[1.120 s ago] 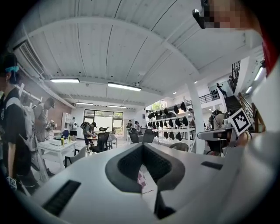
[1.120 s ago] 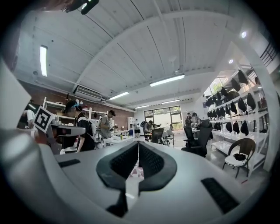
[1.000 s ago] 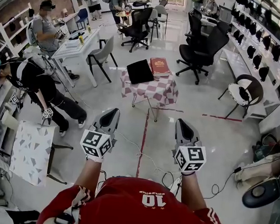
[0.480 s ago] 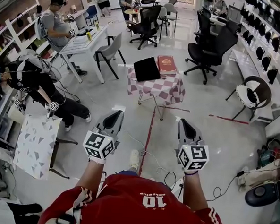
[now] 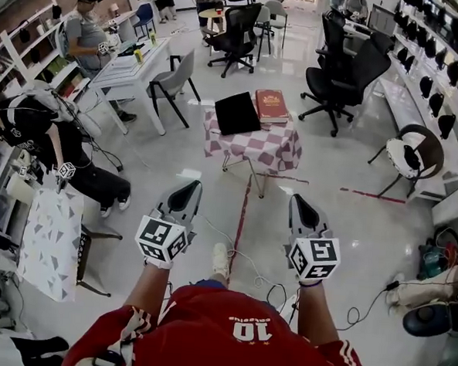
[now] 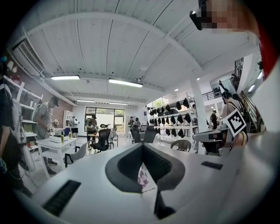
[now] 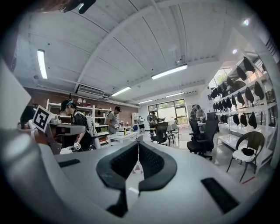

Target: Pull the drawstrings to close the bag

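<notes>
While both arms reach forward level, the left gripper (image 5: 184, 188) and right gripper (image 5: 299, 200) are clenched empty, with the checkered table (image 5: 256, 151) well apart at twelve o'clock.

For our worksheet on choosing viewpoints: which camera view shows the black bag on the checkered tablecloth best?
The head view: the black bag lies flat and whole on the checkered tablecloth, beside a red book. Both gripper views show only a sliver of that tablecloth past their shut jaws; the bag is hidden.
</notes>
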The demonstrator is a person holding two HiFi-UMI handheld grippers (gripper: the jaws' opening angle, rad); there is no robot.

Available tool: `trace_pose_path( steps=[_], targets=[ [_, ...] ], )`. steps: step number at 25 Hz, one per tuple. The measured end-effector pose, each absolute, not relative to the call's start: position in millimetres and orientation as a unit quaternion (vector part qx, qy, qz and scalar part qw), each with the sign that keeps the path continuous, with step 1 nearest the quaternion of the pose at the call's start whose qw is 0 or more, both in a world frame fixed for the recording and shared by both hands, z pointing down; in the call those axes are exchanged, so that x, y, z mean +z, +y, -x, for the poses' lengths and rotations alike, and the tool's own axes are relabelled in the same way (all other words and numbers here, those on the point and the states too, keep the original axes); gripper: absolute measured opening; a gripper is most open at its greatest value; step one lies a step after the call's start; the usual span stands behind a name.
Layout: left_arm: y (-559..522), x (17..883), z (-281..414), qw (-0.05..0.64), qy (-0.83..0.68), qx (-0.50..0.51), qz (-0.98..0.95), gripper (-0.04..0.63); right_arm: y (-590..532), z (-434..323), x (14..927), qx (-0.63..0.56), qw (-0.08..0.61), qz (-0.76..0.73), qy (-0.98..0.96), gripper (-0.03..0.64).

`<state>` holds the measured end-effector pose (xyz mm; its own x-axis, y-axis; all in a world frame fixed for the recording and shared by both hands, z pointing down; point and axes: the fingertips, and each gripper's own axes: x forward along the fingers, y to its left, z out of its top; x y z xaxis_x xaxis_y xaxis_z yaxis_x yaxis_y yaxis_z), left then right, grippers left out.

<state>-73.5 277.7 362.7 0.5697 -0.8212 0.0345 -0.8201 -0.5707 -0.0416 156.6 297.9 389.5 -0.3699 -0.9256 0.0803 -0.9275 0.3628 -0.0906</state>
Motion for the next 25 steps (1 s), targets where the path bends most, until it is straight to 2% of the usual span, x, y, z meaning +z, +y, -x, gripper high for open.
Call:
trace_pose_path(
  steps=[12,25],
  targets=[
    [151,369,106,-0.002,0.463,-0.011,0.886,0.006,180,-128,378,0.044,0.032,-0.57,-0.82,0.018],
    [37,353,136,0.029,0.438,-0.019,0.898,0.006,65,-77,360,0.035,0.047,-0.575,-0.816,0.017]
  ],
)
